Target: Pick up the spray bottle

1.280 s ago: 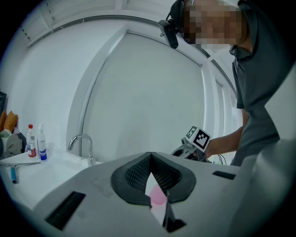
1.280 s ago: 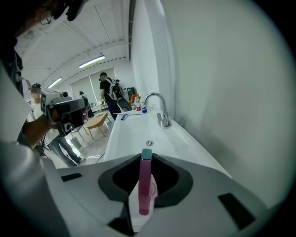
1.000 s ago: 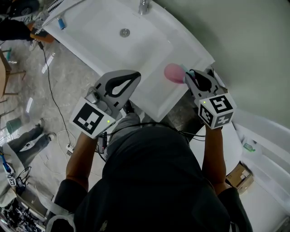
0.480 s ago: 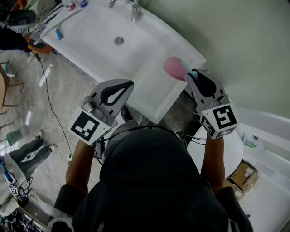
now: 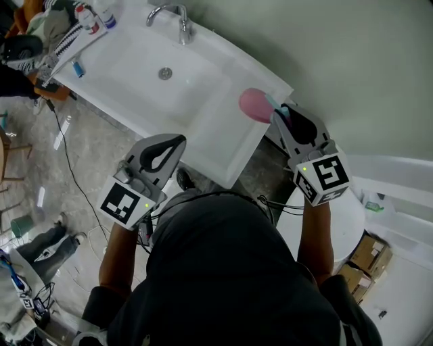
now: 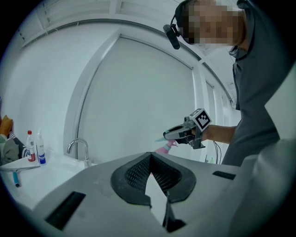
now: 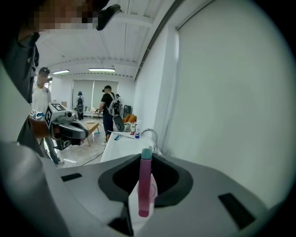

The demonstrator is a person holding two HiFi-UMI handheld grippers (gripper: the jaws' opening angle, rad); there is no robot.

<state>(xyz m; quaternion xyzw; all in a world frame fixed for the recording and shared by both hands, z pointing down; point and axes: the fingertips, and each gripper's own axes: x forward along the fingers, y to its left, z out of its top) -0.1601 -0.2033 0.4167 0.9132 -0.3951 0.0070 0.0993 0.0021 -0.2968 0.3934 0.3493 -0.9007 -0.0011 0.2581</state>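
Holding: right gripper (image 5: 279,113) pinches the spray bottle (image 5: 252,105) by its neck, so it hangs clear of the sink (image 5: 135,67).
Left gripper (image 5: 177,140): jaws together, empty, aside.

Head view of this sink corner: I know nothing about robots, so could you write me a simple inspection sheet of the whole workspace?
Surface: white sink, basin bare, faucet at its far edge.
Job's things: pink spray bottle, held in the air by the sink's right end.
Clutter: two small bottles and a blue-handled tool at the sink's left end.
Grippers: right gripper shut on the spray bottle; left gripper shut, empty.
Cables: black wires by the right forearm; another trails across the floor.
Surroundings: pale wall, cardboard boxes, people in the room beyond.
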